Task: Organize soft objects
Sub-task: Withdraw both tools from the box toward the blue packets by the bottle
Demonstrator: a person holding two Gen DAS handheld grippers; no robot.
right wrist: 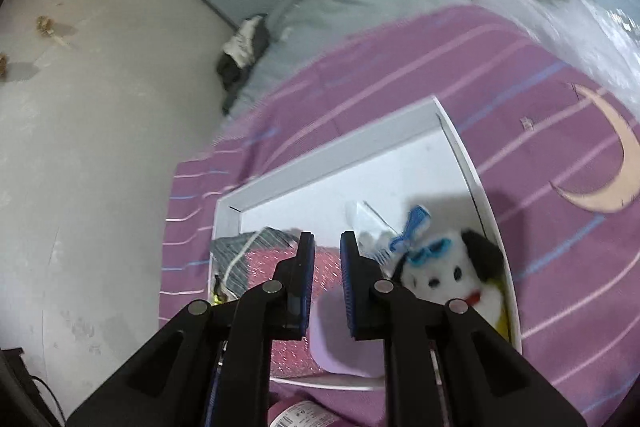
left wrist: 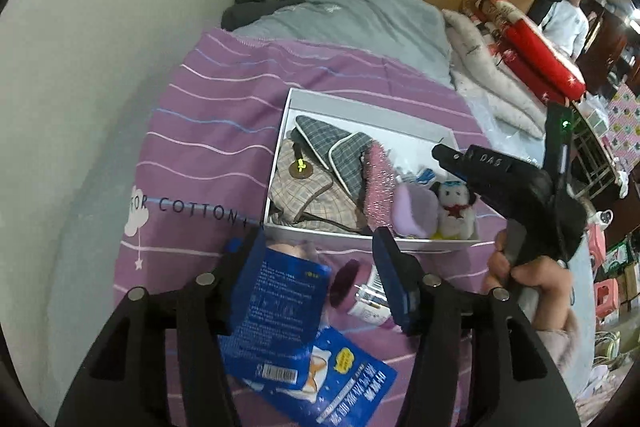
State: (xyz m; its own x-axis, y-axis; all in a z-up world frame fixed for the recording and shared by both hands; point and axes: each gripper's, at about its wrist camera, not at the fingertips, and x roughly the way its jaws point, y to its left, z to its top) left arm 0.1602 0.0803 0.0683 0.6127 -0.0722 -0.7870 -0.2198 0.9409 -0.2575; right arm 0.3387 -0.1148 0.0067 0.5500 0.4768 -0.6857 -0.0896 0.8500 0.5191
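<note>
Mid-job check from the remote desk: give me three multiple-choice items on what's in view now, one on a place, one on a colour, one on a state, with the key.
1. Where does the white plush dog lie?
A. On the grey pillow
B. Inside the white box, at its right end in the left wrist view
C. On the bedspread beside the blue packets

2. What colour is the striped bedspread under the box?
A. Purple-pink
B. Green
C. Orange

3. How does the left gripper stand?
A. Shut on the dog
B. Shut on a blue packet
C. Open, pressing nothing

Key: 1 B, the dog lies within the box walls next to the lilac pad. 2 A, purple-pink cloth with pale stripes. 3 C, its fingers stand apart above the blue packet and the small bottle.
</note>
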